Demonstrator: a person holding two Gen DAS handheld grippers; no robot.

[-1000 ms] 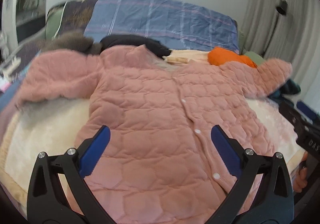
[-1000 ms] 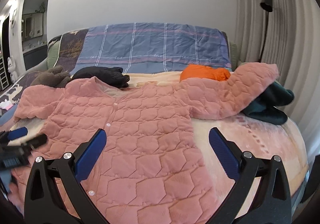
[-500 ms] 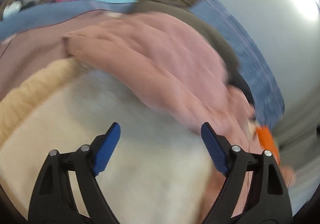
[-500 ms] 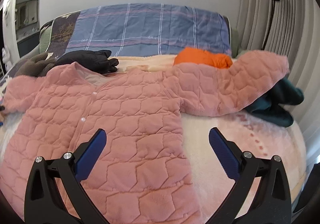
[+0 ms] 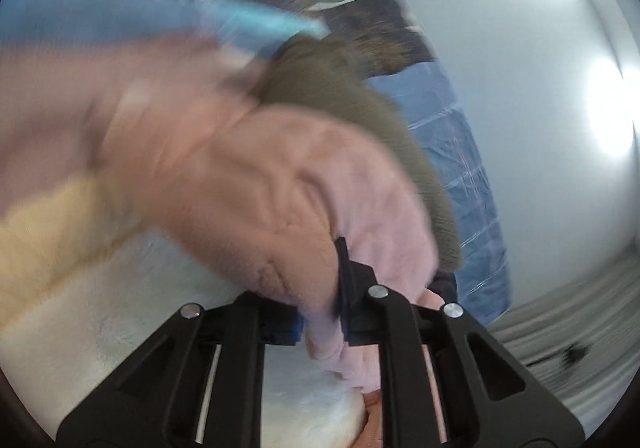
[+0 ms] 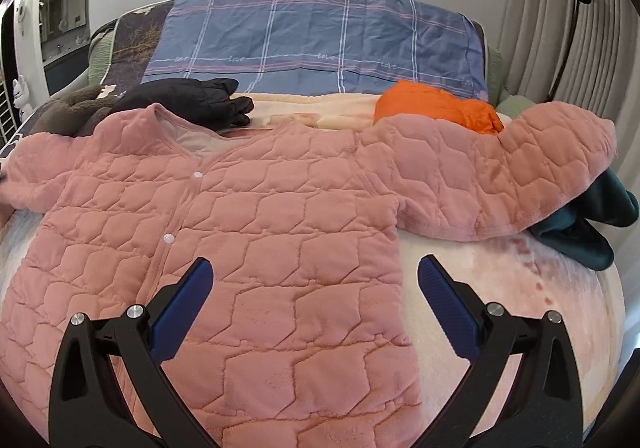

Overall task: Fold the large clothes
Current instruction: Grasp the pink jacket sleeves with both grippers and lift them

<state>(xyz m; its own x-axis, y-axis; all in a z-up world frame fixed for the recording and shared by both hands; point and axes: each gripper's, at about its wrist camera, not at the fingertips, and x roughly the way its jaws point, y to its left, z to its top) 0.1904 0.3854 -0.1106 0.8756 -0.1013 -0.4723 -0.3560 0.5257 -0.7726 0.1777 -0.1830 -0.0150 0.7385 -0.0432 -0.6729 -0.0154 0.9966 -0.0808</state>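
A pink quilted jacket [image 6: 260, 228] lies face up and buttoned on the bed, with both sleeves spread out. In the blurred left wrist view my left gripper [image 5: 320, 288] is shut on the end of the jacket's left sleeve [image 5: 260, 187], and pink cloth bunches between its pads. The same sleeve reaches the left edge of the right wrist view [image 6: 36, 175]. My right gripper [image 6: 314, 284] hangs open over the jacket's right side and grips nothing. The right sleeve [image 6: 500, 175] stretches away to the right.
An orange garment [image 6: 440, 107], a black one [image 6: 200, 99], a brown one [image 6: 68, 107] and a dark teal one [image 6: 588, 224] lie around the jacket. Behind is a blue plaid quilt [image 6: 320, 35]. A cream blanket [image 6: 500, 308] covers the bed. Curtains [image 6: 560, 47] hang at right.
My left gripper swung from above the jacket's body to the left sleeve, rolled, and closed on the sleeve end. My right gripper moved in closer over the jacket and stayed open.
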